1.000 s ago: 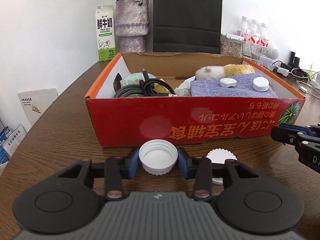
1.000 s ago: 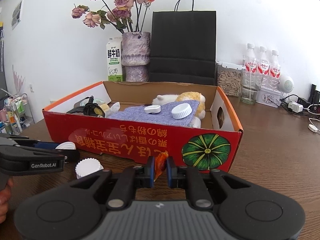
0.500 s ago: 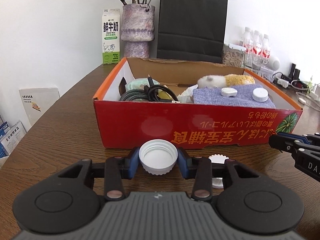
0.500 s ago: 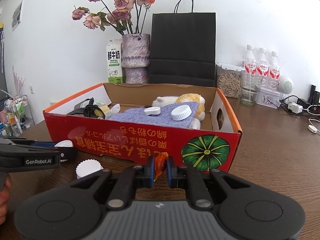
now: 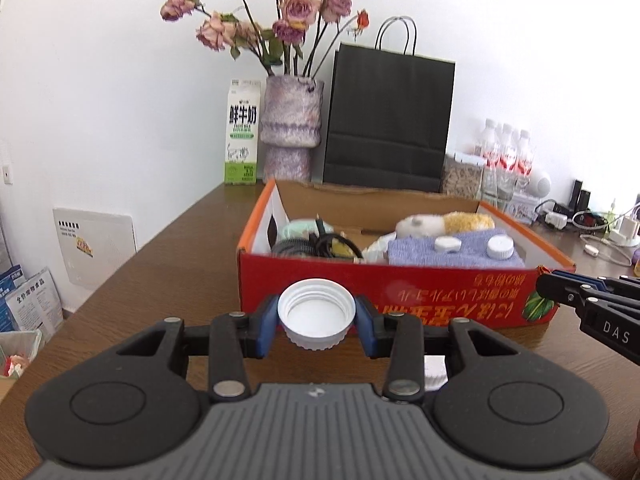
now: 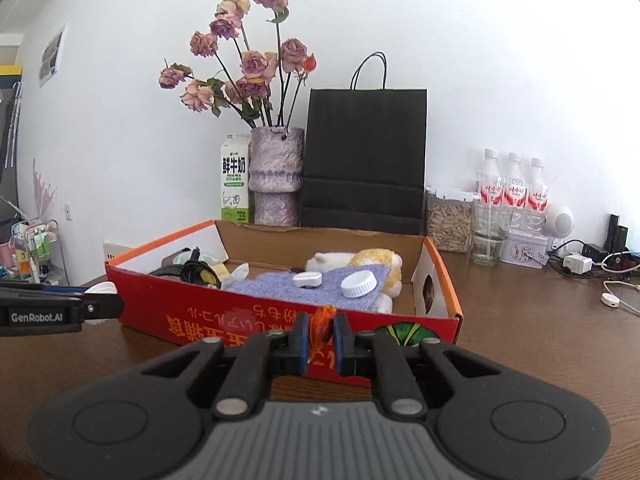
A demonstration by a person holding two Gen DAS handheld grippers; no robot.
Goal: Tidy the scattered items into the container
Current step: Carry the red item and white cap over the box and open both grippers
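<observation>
Left wrist view shows the left gripper (image 5: 316, 320) closest to the lens, its blue pads pressed on either side of a white screw cap (image 5: 316, 314) held with the hollow side facing the camera. Just below and right of those tongs, a second white ribbed cap (image 5: 435, 372) lies on the brown table (image 5: 168, 264), mostly hidden behind the linkage. Directly ahead of the held cap stands the red cardboard box (image 5: 400, 292), its near wall printed with yellow characters. Inside it, beyond the tongs, sit a coil of black cable (image 5: 312, 244), a lilac cloth (image 5: 452, 254) bearing two white caps (image 5: 500, 247), and a plush toy (image 5: 444, 223) further back. To the right of the left tongs, the tips of the right gripper (image 5: 560, 286) reach in near the box's front corner. In the right wrist view the right gripper (image 6: 321, 330) is nearly closed, pinching a small orange scrap (image 6: 322, 320) in front of the box's near wall (image 6: 224, 316); the left gripper (image 6: 102, 306) shows at far left. Behind the box stand a milk carton (image 5: 241, 132), a purple vase (image 5: 290, 128) of dried roses and a black paper bag (image 5: 388, 120) against the wall.
</observation>
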